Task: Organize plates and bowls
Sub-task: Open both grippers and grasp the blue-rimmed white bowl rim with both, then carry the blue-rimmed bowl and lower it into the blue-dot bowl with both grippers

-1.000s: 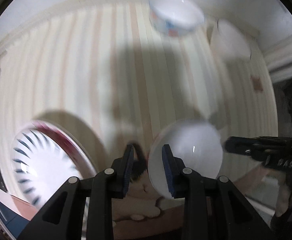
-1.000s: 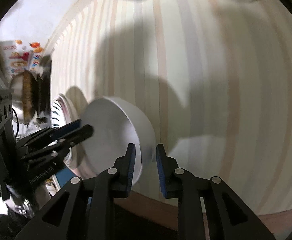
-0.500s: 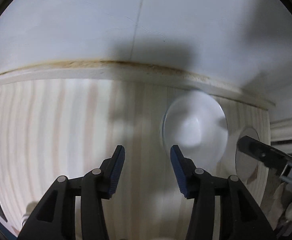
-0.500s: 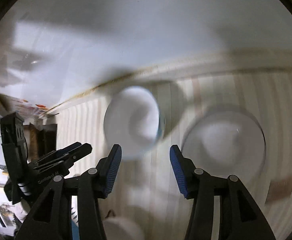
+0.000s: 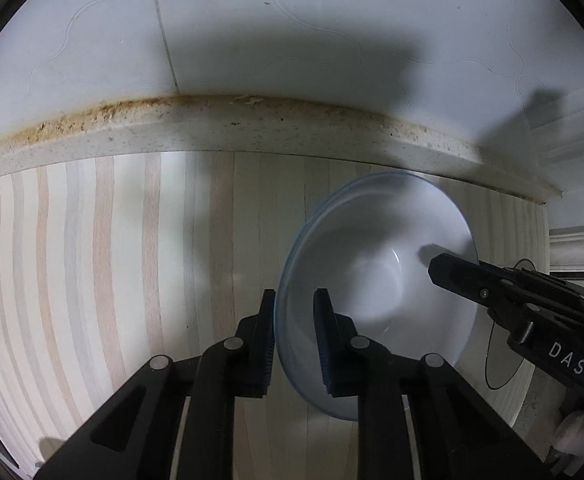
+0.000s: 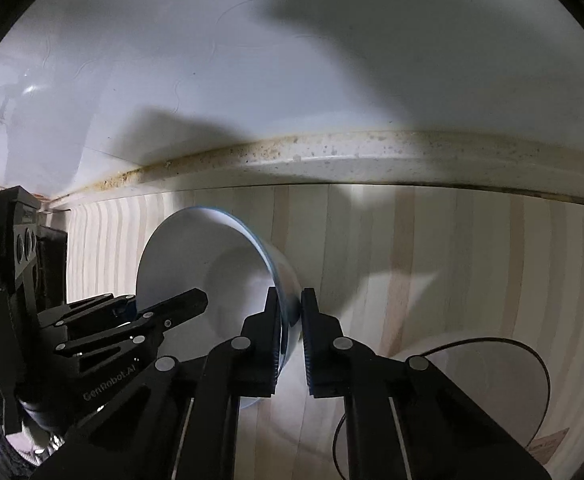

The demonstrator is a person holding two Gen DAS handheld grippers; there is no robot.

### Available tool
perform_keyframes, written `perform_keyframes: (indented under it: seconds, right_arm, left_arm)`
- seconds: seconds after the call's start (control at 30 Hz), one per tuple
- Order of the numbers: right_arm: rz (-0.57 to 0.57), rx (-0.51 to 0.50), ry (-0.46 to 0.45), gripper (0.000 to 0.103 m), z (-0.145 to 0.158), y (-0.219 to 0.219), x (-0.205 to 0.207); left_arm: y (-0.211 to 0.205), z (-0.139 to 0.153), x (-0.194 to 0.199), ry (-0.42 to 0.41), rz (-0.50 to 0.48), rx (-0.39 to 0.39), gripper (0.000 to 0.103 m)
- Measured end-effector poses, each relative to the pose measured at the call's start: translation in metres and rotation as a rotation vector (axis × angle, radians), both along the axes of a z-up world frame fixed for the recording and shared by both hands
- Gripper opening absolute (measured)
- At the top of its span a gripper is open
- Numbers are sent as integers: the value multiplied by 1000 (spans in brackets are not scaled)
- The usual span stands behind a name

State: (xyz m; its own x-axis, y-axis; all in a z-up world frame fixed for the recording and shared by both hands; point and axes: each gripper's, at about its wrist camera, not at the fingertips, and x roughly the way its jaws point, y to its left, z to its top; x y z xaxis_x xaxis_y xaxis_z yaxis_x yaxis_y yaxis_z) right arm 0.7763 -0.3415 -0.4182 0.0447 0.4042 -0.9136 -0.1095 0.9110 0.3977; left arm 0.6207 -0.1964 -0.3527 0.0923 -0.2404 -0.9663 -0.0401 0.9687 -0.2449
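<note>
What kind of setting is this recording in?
Probably a home kitchen counter: a striped wood-look surface meets a stained speckled upstand and glossy white wall, with a white bowl being handled.

You are working over a striped pale wood-grain countertop (image 5: 112,272). Its speckled stone back edge (image 5: 252,136) carries brown staining along the joint with the white wall (image 5: 292,20). Hard shadows fall across wall and counter. White moulding (image 5: 571,236) adjoins at right.
</note>
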Motion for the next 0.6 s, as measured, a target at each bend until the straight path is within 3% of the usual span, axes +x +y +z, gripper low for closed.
perform_keyframes:
  seconds: [0.27, 0.6]
  right_arm:
    - [-15, 5, 8, 11, 8, -3, -10]
    - [-20, 35, -25, 11, 62, -9, -60]
  left_arm:
    - [-5, 22, -10, -21, -21, 14, 16]
    - [-2, 78, -60, -85, -70, 38, 16]
